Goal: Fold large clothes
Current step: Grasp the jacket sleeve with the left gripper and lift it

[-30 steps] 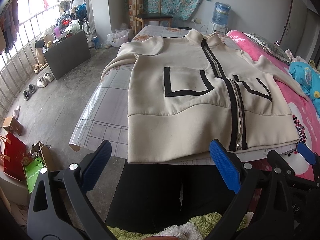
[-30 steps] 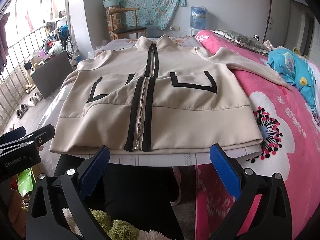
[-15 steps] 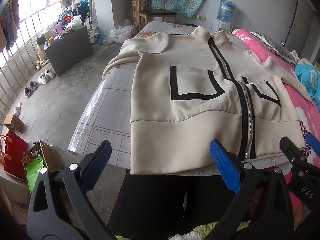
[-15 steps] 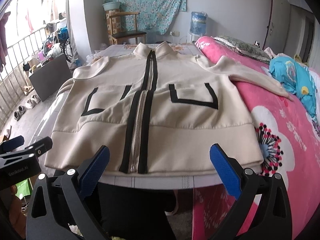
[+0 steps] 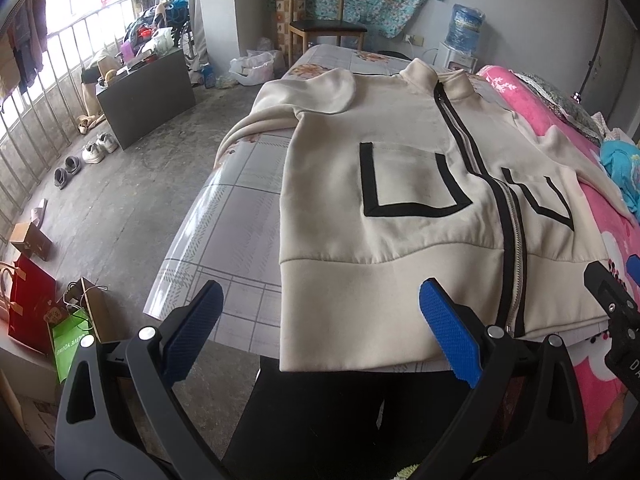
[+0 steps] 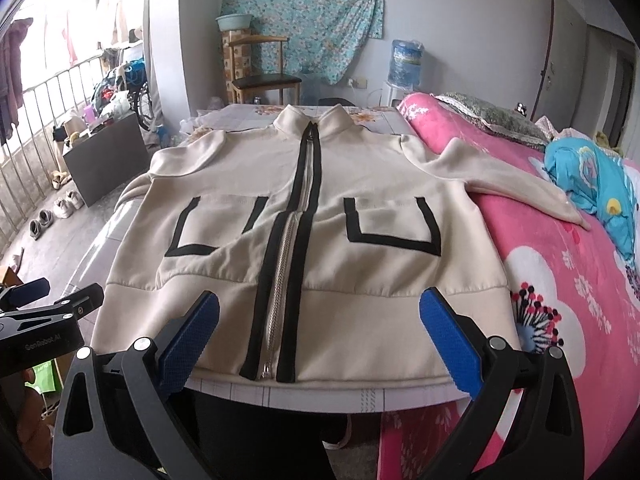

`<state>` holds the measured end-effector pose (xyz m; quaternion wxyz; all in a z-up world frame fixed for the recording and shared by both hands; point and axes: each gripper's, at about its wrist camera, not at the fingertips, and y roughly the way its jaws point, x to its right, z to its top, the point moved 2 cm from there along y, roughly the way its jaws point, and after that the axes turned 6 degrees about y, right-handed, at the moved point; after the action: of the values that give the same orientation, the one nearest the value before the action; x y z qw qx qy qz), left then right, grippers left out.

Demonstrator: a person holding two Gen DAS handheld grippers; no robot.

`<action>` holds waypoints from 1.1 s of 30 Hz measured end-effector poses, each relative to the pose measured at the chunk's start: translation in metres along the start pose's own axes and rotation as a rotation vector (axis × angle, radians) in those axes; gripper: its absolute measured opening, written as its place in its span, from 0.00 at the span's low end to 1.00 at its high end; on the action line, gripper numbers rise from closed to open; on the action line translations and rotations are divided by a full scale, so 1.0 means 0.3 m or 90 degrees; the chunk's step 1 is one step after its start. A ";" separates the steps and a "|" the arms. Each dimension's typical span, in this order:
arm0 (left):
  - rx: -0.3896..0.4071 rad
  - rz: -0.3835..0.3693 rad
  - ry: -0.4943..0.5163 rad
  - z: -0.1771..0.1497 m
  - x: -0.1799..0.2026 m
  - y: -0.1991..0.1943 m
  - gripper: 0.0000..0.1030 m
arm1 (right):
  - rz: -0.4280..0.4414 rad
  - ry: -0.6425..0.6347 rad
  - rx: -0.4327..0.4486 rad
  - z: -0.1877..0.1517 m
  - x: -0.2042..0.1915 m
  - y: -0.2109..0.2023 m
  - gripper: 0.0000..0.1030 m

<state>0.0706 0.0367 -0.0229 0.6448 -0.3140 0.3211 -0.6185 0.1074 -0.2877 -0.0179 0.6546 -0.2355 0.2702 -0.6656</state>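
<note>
Cream zip-up jacket [image 6: 316, 216] lies flat, front up, hem at the near edge of the surface [image 5: 236, 216], one sleeve draped onto the pink bed [image 6: 560, 300]. Left claw [image 5: 324, 332] and right claw [image 6: 320, 332] both hover wide apart, gripping nothing.

In front of you stands a table [image 6: 320, 394] covered with a glossy cloth of pale checks and flowers. The cream jacket [image 6: 320, 216] lies flat on it, zipped, collar at the far end, hem at the near edge. One sleeve hangs over the table's left side; the other reaches onto the pink flowered bed [image 6: 560, 280] just beside the table on the right. On the bed you see a crumpled blue garment [image 6: 592, 176] and a grey patterned pillow [image 6: 492, 116]
</note>
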 end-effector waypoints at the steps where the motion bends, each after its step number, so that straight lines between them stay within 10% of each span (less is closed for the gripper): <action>1: 0.000 0.001 -0.002 0.003 -0.004 0.001 0.92 | 0.006 -0.005 0.002 0.008 -0.009 0.002 0.95; 12: 0.096 -0.019 -0.026 0.076 -0.222 0.040 0.92 | 0.111 -0.097 0.017 0.169 -0.228 0.091 0.95; 22: 0.124 -0.165 -0.244 0.174 -0.776 0.193 0.92 | 0.234 -0.150 -0.072 0.260 -0.558 0.321 0.95; 27: 0.045 -0.204 -0.378 0.150 -1.009 0.448 0.92 | 0.228 -0.165 -0.113 0.245 -0.656 0.429 0.95; 33: -0.102 -0.404 -0.618 -0.040 -1.145 0.893 0.92 | 0.197 -0.177 -0.168 0.190 -0.701 0.551 0.95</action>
<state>0.2108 0.3898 -0.2363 0.4758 -0.6899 -0.0748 -0.5404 0.2752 -0.0801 -0.0773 0.7435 -0.3636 0.2950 -0.4775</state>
